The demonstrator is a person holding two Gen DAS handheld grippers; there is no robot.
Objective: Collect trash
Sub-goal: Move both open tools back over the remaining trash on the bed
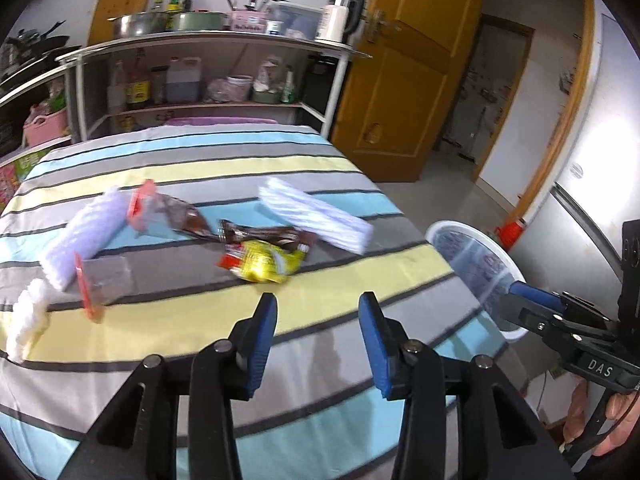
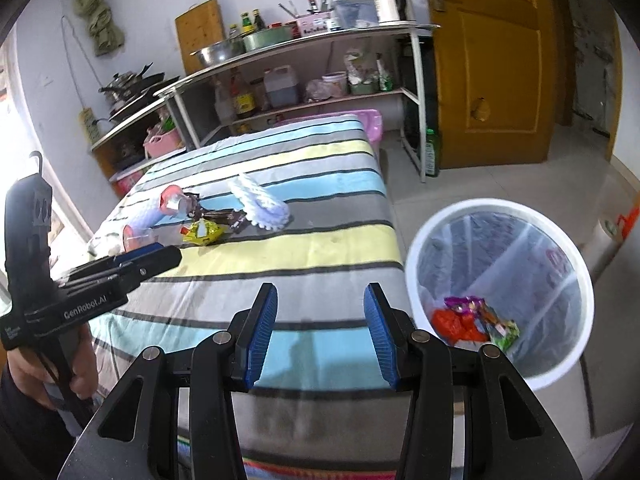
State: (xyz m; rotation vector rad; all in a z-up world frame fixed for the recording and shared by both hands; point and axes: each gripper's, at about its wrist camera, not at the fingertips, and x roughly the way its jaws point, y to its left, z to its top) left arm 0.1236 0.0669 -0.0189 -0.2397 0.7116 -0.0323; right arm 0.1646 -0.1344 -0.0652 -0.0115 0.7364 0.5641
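On the striped bedspread (image 1: 360,280) lie a yellow wrapper (image 1: 262,262), a brown wrapper (image 1: 264,236) and two clear cups with red lids (image 1: 102,280) (image 1: 160,212). Pale fluffy cloth pieces (image 1: 86,232) (image 1: 316,216) lie among them. My left gripper (image 1: 318,300) hovers open just short of the yellow wrapper, nothing between its fingers. My right gripper (image 2: 321,290) is open and empty over the bed's near corner. Beside it to the right stands the white bin (image 2: 416,256), lined with clear plastic and holding colourful wrappers (image 2: 476,318). In the left wrist view, the right gripper (image 1: 516,292) reaches in front of the bin (image 1: 452,228).
A metal shelf rack (image 2: 416,64) with pots, bottles and a kettle stands behind the bed. To its right are a yellow door (image 2: 500,60) and a green bottle (image 2: 431,152) on the tiled floor. A pink tub (image 2: 374,124) sits at the bed's far end.
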